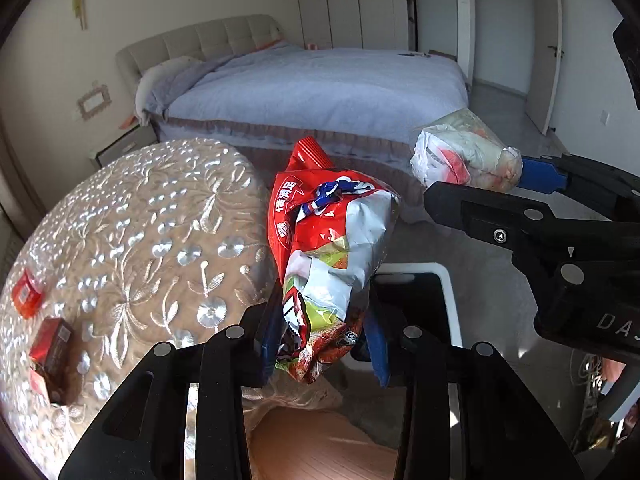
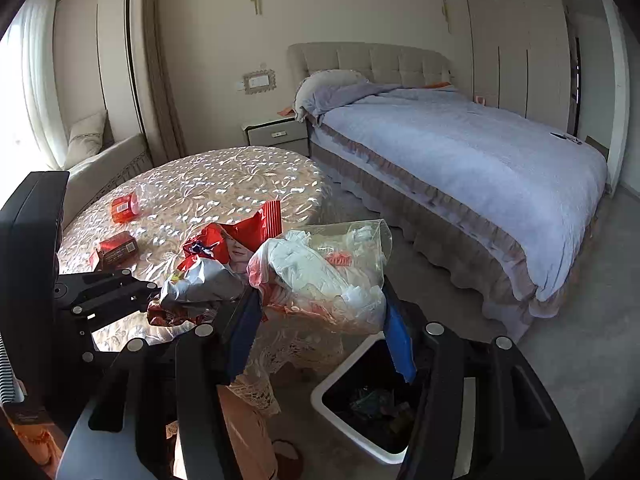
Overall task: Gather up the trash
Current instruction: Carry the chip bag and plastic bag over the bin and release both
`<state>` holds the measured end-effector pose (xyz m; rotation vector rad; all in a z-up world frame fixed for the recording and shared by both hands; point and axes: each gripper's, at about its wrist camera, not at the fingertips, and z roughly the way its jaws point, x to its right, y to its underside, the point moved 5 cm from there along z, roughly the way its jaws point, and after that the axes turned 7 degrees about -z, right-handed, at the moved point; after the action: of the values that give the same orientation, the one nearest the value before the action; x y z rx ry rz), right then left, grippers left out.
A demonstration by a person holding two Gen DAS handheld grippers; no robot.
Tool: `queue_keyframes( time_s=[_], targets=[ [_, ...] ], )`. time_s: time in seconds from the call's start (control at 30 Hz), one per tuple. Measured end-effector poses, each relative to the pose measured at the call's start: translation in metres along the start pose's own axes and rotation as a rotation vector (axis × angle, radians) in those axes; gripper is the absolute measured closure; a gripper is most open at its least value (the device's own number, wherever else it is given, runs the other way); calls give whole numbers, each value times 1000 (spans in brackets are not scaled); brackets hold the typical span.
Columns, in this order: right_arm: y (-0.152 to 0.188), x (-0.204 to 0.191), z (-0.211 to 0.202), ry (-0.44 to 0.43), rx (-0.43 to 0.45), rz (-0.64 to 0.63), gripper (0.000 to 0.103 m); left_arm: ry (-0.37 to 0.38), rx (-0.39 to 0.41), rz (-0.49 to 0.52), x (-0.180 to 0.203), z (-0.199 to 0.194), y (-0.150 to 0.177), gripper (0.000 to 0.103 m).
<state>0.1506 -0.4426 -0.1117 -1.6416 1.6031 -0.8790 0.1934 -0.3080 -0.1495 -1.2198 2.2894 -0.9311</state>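
Note:
My left gripper [image 1: 324, 344] is shut on a crumpled red and silver snack bag [image 1: 328, 248], held upright in the air past the table's edge; the bag also shows in the right wrist view [image 2: 208, 276]. My right gripper [image 2: 320, 320] is shut on a clear plastic bag of white tissue [image 2: 324, 276], also seen in the left wrist view [image 1: 464, 156]. A white bin [image 2: 340, 396] with a black liner stands on the floor under both loads; it also shows behind the left fingers [image 1: 448, 284].
A round table [image 1: 140, 216] with a shiny embroidered cloth holds two small red boxes [image 1: 26, 294] [image 1: 52, 344]. A bed [image 2: 460, 152] with a lilac cover stands behind, with a nightstand [image 2: 276, 132] and wardrobe doors [image 2: 516, 40].

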Motion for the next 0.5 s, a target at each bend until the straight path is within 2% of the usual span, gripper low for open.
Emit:
queue_keyframes(
  time_s=[0.27,0.5],
  targets=[
    [36,34,24,46,-114,41,46,47,-99,39,23,47,9,67],
    [71,56,60,69,-213,11,46,101,-220,104,49,102,18,67]
  ],
)
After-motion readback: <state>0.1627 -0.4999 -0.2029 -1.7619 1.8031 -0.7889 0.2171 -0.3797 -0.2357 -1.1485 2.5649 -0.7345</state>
